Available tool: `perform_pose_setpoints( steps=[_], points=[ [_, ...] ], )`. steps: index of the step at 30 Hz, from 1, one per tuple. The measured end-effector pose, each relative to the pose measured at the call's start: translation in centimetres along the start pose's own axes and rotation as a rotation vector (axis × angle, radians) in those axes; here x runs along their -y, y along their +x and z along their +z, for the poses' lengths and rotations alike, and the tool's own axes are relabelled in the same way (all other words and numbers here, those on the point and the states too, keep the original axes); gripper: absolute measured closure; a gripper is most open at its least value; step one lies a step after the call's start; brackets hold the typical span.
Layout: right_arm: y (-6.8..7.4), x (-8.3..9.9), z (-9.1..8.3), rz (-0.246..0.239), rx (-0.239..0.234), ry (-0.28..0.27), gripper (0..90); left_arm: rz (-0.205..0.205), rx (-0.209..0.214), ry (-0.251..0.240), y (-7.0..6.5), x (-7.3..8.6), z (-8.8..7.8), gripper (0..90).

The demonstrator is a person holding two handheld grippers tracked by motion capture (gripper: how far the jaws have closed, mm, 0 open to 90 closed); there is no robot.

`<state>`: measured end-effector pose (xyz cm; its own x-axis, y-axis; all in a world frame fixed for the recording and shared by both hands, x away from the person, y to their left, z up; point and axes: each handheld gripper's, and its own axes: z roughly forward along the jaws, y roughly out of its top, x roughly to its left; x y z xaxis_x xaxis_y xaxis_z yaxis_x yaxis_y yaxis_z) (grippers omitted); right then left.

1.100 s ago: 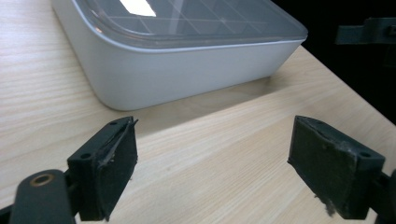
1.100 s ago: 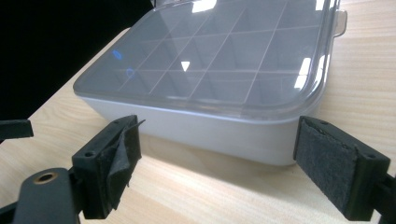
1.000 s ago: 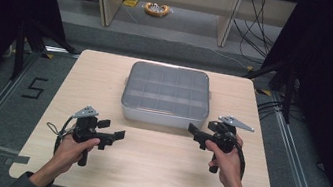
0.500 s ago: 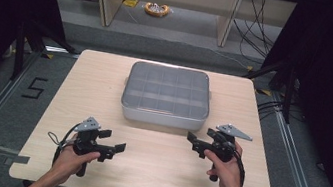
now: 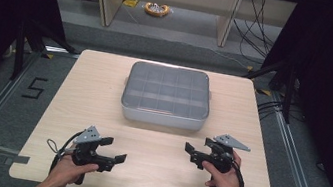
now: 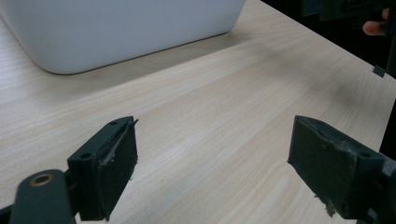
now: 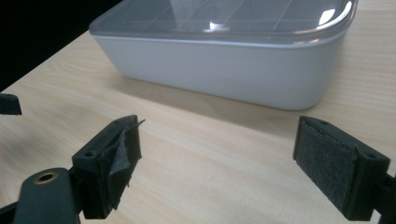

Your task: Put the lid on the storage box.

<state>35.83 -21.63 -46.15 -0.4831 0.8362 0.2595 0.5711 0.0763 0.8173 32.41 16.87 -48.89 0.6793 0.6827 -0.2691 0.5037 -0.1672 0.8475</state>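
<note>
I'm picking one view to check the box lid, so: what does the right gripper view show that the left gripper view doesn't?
The right gripper view alone shows the clear plastic lid on the pale grey rectangular plastic box, with divider lines beneath it. The left gripper view alone shows a fingertip of the person's other hand, at its top right, with dark gripper parts beside it; of the box it gives just a plain wall. Both share the light wooden table, the box wall, and open black jaws: the left gripper and the right gripper, each holding nothing.
</note>
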Motion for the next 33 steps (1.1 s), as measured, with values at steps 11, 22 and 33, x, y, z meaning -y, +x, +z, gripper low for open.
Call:
perform_pose_setpoints(
  steps=[11,22,33],
  points=[
    [1.0,1.9,-1.1,0.041,-0.011,0.011,16.1,0.048,0.042,0.026,-1.5,0.8,-0.6,14.8],
    [1.7,3.4,-2.0,0.005,-0.008,0.039,16.1,0.084,0.054,0.052,-2.3,1.5,-1.0,14.8],
    [2.6,4.9,-2.8,-0.062,-0.027,0.076,16.1,0.064,0.068,0.071,-3.4,2.3,-1.0,14.8]
  ],
)
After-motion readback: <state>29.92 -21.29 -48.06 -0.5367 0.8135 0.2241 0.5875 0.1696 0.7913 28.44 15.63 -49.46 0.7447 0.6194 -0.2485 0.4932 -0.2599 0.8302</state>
